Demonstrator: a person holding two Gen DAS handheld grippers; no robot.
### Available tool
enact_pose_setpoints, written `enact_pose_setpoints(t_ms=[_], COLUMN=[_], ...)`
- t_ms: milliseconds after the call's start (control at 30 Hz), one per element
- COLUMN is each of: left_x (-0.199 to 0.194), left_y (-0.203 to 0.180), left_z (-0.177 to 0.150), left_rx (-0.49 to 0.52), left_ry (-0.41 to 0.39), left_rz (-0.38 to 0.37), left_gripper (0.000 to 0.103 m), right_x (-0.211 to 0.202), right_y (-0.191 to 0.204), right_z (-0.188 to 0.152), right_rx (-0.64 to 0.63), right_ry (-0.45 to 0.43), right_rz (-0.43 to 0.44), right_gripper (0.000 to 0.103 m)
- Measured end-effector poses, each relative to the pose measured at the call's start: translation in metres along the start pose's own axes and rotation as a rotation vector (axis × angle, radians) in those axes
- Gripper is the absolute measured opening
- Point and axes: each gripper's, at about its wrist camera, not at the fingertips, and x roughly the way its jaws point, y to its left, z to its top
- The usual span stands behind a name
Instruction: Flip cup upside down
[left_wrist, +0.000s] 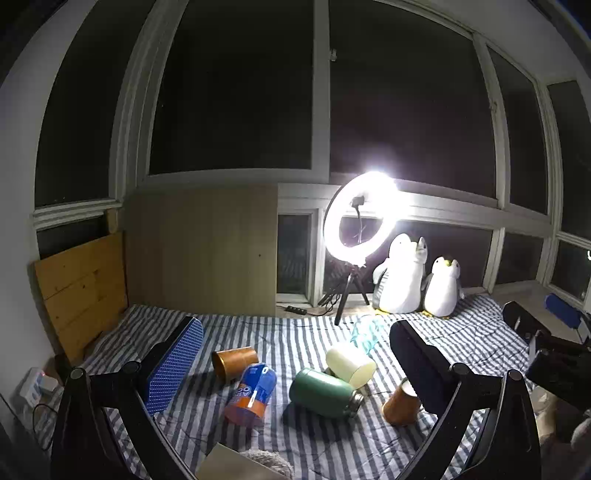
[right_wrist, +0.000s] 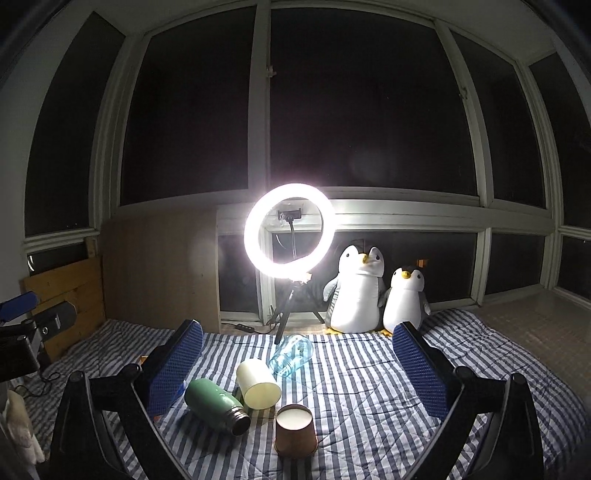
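Note:
A brown paper cup (right_wrist: 295, 430) stands upside down on the striped bed, base up, low between the fingers of my open, empty right gripper (right_wrist: 295, 365). It also shows in the left wrist view (left_wrist: 400, 404), partly behind the right finger. A second brown cup (left_wrist: 234, 362) lies on its side, mouth facing left, just ahead of my open, empty left gripper (left_wrist: 295, 354). The right gripper's body (left_wrist: 554, 354) shows at the right edge of the left wrist view.
A green bottle (right_wrist: 216, 404) and a cream cup (right_wrist: 258, 384) lie on their sides, with a clear bottle (right_wrist: 291, 354) behind. A blue-orange can (left_wrist: 253, 393) lies by the green bottle (left_wrist: 323, 393). A ring light (right_wrist: 290, 232) and two plush penguins (right_wrist: 356, 291) stand at the window.

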Motion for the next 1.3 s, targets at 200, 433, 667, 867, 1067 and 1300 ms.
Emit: enact_pose_setpoints(t_ms=[200,433,667,867,1067,1300], left_x=[0.001,0.0,0.004,0.005,0.004,0.003], left_y=[0.006,0.014,0.013,0.006,0.002,0.003], left_z=[0.001,0.003,0.002,0.001,0.002,0.002], left_rx=[0.011,0.002,-0.006,0.008,0.015,0.012], left_ry=[0.0,-0.023,-0.028,-0.026,-0.032,-0.033], left_rz=[0.005,0.041,0.054,0.046,0.041,0.043], left_gripper=[0.103,0.103,0.103,0.103,0.103,0.103], right_x=[-0.003,-0.003,-0.001,-0.002,-0.005,-0.006], right_y=[0.004,0.009,0.008,0.004,0.003,0.005], right_z=[-0.001,0.001,0.002,0.001,0.002,0.002], right_rx=[0.002,0.001,0.007,0.019,0.018,0.01], right_ry=[-0.003,-0.011,-0.008,-0.002,-0.009,-0.011], right_rz=[-0.013,-0.013,-0.015,-0.02,-0.022,-0.018], right_gripper=[0.102,0.102,0.102,0.102,0.102,0.102])
